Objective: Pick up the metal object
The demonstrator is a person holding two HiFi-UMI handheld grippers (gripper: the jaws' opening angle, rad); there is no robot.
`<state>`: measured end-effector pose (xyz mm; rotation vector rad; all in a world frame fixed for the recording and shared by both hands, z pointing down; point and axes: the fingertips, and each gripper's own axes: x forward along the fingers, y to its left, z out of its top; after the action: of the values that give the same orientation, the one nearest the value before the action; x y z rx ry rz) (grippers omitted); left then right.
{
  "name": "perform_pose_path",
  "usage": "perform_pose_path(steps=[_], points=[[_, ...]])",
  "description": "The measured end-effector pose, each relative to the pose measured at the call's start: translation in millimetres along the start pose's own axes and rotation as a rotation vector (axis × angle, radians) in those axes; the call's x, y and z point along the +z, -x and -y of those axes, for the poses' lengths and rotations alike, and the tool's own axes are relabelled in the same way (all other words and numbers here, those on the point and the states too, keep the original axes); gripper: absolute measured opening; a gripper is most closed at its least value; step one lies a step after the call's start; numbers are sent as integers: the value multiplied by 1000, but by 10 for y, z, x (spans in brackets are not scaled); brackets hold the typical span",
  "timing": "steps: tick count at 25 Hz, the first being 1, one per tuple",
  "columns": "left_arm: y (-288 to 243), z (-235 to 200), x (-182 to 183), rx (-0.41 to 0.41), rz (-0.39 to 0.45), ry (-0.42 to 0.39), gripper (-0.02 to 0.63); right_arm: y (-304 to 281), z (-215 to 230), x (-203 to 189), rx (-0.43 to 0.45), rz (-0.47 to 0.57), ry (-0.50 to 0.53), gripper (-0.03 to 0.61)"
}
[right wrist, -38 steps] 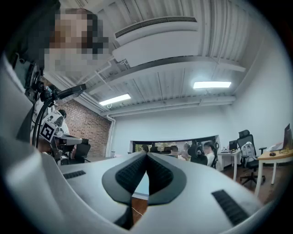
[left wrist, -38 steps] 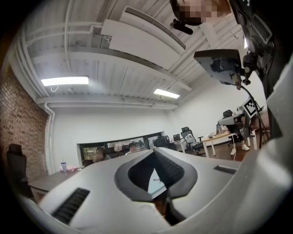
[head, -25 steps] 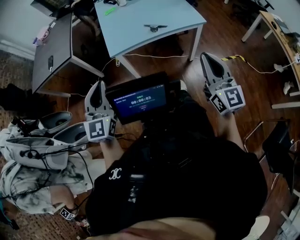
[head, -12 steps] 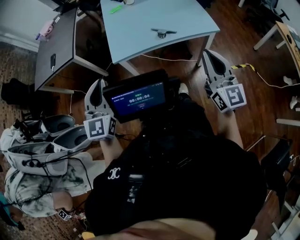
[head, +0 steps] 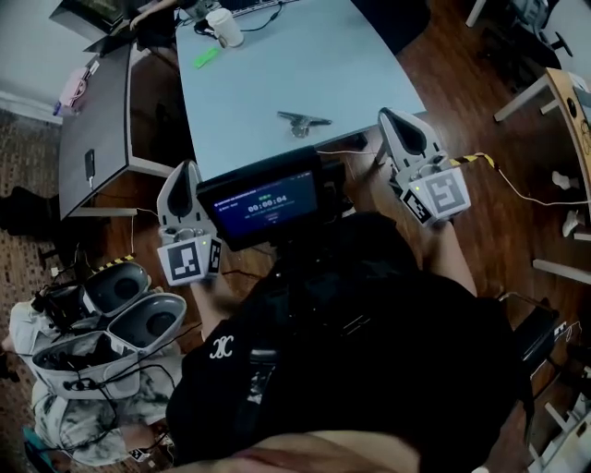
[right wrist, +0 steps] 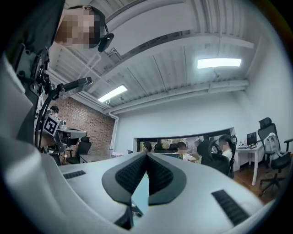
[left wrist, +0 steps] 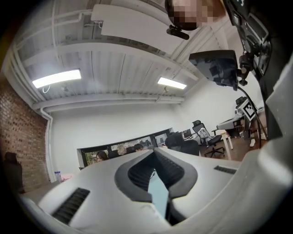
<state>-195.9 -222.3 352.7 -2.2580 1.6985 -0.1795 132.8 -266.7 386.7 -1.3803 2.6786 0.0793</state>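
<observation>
While the person's dark torso blocks the lower half of the head view, the hands behind the marker cubes cannot be made out. The left gripper and right gripper both point forward. Each has its jaws pressed together at the tips with nothing between them (the gripper views confirm this: left gripper, right gripper). A chest-mounted screen sits between the grippers. The metal object lies on the pale blue table, ahead of both grippers and well apart from them, and is too small for its form to be read. The table's far end is cut off by the frame, near a white cup and a green item. A dark grey table stands to the left on a wood floor. The right gripper view shows a brick wall and ceiling lights.
</observation>
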Motion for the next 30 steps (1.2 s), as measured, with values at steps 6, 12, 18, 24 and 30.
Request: perform_pose_path(steps=[6,12,18,24,30], points=[[-489,9,17,67,-13,-5,9,-361,445,-32,64,-3,12,-20],[-564,37,-69,69,-52,20,9,-521,568,-199,57,-47,11,-20],[-495,-306,-203,82,-77,15,9,-843,463,-391,52,-91,45,-20],[-398,-625,-337,104,-115,44,9,-1298,238,-850,76,-188,133,-20],[-202,-723,-336,122,-145,37,9,-1474,-215,-1474,197,-341,225,31]])
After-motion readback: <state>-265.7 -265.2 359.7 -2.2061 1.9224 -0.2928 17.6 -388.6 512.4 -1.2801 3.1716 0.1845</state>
